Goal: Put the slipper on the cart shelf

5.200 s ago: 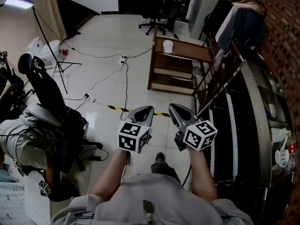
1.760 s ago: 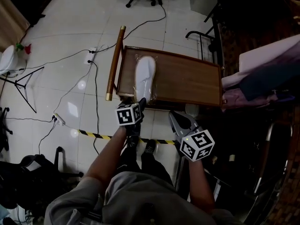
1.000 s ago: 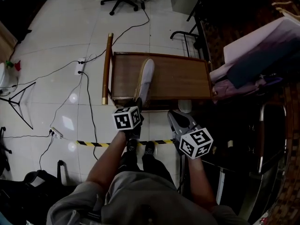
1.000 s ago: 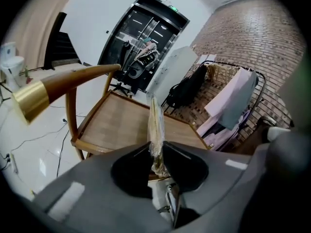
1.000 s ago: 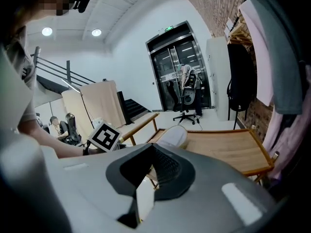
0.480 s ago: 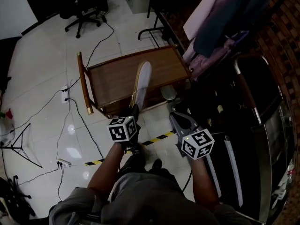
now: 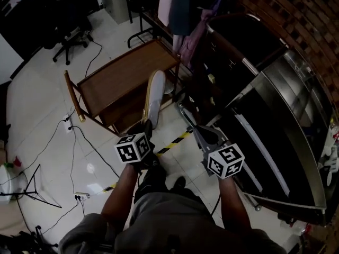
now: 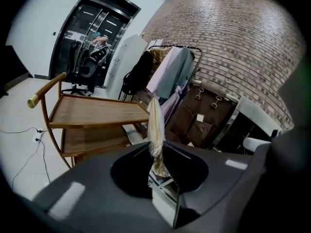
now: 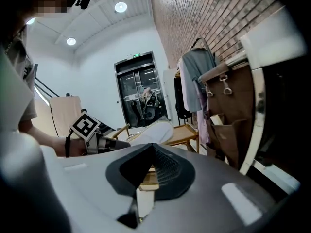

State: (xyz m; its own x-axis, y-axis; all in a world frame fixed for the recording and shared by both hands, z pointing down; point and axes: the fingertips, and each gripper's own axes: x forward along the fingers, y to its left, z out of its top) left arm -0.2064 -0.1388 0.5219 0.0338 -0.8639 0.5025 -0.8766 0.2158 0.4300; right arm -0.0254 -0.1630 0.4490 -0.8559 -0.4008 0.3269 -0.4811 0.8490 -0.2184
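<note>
The white slipper [image 7: 154, 97], in clear plastic wrap, is held edge-up by its near end in my left gripper [image 7: 146, 125], which is shut on it. It hangs above the near corner of the wooden cart [image 7: 122, 75], off the top shelf. In the left gripper view the slipper [image 8: 155, 125] stands thin between the jaws of the left gripper [image 8: 154, 152], with the cart [image 8: 92, 111] to the left. My right gripper [image 7: 198, 130] is beside it on the right, its jaws together and empty. The right gripper view shows the right gripper [image 9: 151, 147], the slipper [image 9: 150, 130] and the cart [image 9: 187, 130] beyond.
A dark counter with a metal rim [image 7: 275, 105] fills the right side. Garments hang on a rack [image 7: 185, 9] behind the cart, against a brick wall [image 8: 228, 38]. Yellow-black tape [image 7: 177, 139] and cables [image 7: 79, 136] lie on the tiled floor. An office chair [image 7: 71, 33] stands at the far left.
The slipper has come up off the cart's top shelf in the left gripper. Both grippers have swung sideways, and the view has turned towards the dark counter.
</note>
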